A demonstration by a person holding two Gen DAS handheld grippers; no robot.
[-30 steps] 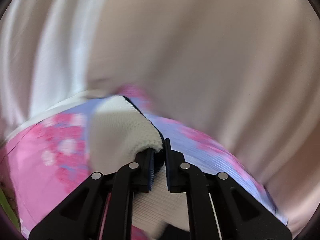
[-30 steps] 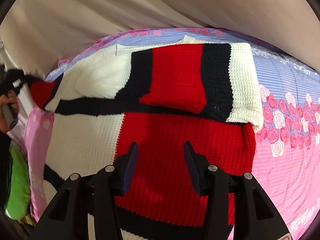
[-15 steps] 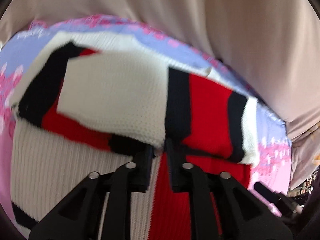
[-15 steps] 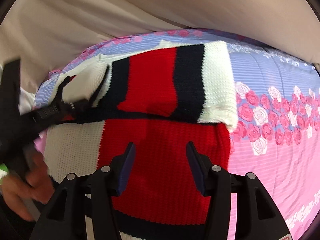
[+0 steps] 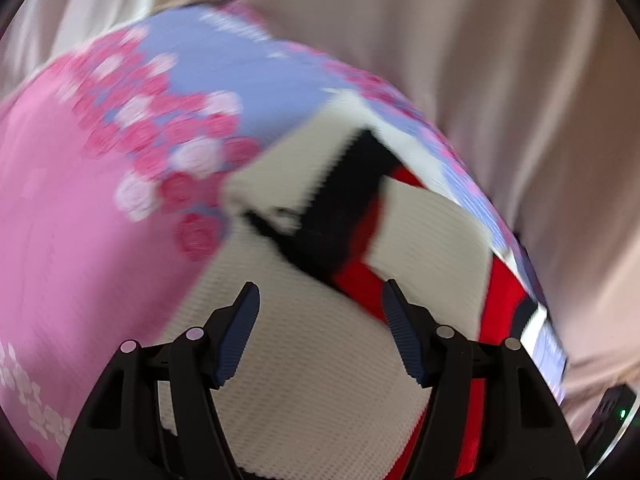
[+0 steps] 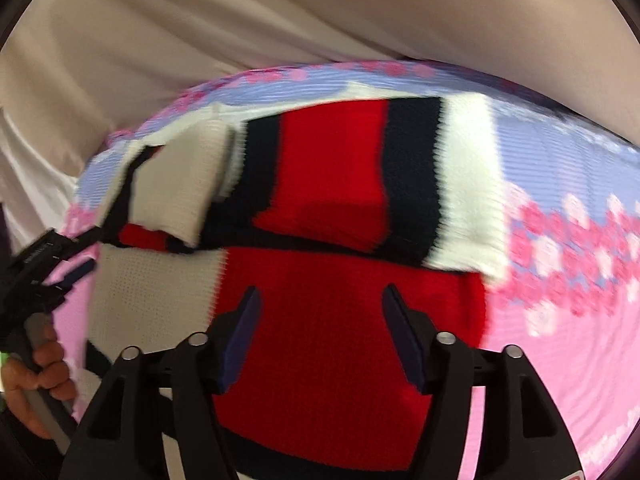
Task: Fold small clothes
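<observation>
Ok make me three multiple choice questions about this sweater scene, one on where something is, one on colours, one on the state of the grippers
1. Where does the sweater lie?
A. on a floral bedsheet
B. on a wooden floor
C. in a basket

2. Which colours does the sweater have?
A. green and yellow
B. red, black and white
C. blue only

3. How do the left gripper and right gripper stand?
A. both shut on the sweater
B. one shut, one open
C. both open, holding nothing

Answers: 1 A, pink roses show around the knit; 2 B, those bands are plain in the right wrist view; 3 C, each view shows a wide gap between the fingers.
</observation>
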